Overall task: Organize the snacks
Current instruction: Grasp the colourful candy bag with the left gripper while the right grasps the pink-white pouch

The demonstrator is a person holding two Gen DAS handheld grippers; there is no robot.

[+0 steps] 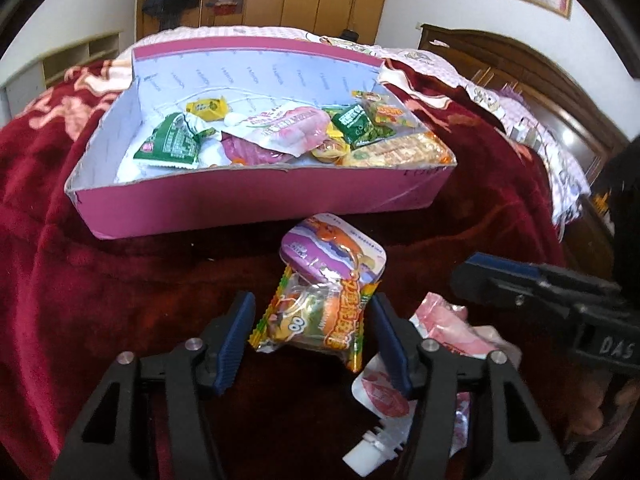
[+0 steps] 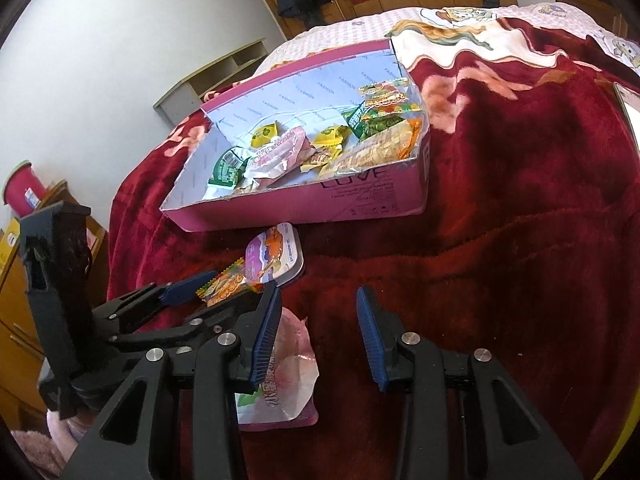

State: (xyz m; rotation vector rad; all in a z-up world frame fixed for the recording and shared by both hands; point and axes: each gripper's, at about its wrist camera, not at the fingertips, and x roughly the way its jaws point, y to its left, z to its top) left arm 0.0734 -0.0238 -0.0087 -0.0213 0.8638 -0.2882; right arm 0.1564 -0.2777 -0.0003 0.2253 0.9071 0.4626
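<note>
My left gripper (image 1: 314, 336) stands astride an orange and yellow gummy bag (image 1: 316, 320) that lies on the red blanket (image 1: 80, 300). Its blue pads (image 1: 236, 340) sit at the bag's crimped edges without visibly squeezing it. The bag leans on a purple lidded tub (image 1: 332, 252) just in front of the pink box (image 1: 260, 196), which holds several snack packets. My right gripper (image 2: 318, 340) is open over bare blanket, nothing between its pads. A pink pouch (image 2: 280, 380) lies under its left finger. In the right wrist view the left gripper (image 2: 236, 286) shows around the gummy bag (image 2: 224, 290).
A white spouted pouch (image 1: 380, 400) and pink packets (image 1: 452, 328) lie to the right of my left gripper. The right gripper (image 1: 480, 276) reaches in from the right. A pink canister (image 2: 22, 188) stands off the bed's left side. Wooden headboard (image 1: 520, 64) behind.
</note>
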